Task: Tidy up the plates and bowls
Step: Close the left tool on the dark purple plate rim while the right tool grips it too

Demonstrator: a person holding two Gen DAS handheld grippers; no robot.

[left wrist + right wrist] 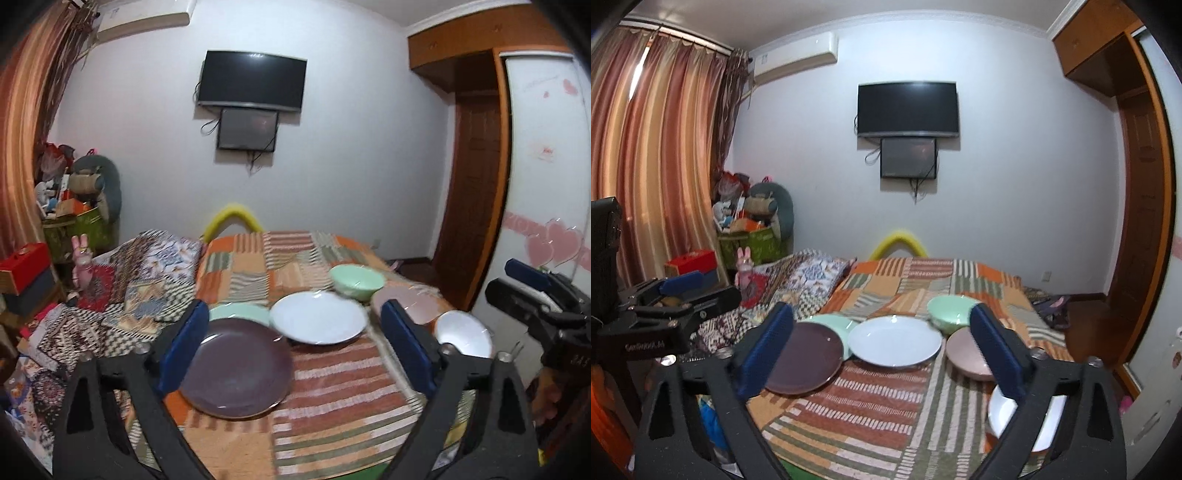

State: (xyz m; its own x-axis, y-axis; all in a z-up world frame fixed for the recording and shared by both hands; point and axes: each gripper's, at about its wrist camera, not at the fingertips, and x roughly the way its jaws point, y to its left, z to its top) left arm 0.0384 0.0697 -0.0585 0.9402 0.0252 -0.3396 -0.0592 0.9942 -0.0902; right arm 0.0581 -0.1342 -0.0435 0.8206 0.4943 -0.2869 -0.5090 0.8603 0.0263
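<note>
On a striped patchwork cloth lie a dark purple plate [236,367] [805,360], a pale green plate [238,313] [834,325] partly under it, a white plate [319,317] [894,340], a green bowl [356,281] [951,308], a pink bowl [410,301] [966,356] and a white bowl [463,334] [1004,410]. My left gripper [295,349] is open and empty above the purple plate. My right gripper [882,352] is open and empty, above the plates. The right gripper also shows in the left wrist view [535,291], and the left gripper in the right wrist view [665,295].
The cloth covers a table [332,406] [868,413]. A patterned quilt [122,291] [798,280] lies to the left. A cluttered green box [79,225] [753,240] and red box [24,266] [690,262] stand by the curtain. A wardrobe [476,177] stands at right.
</note>
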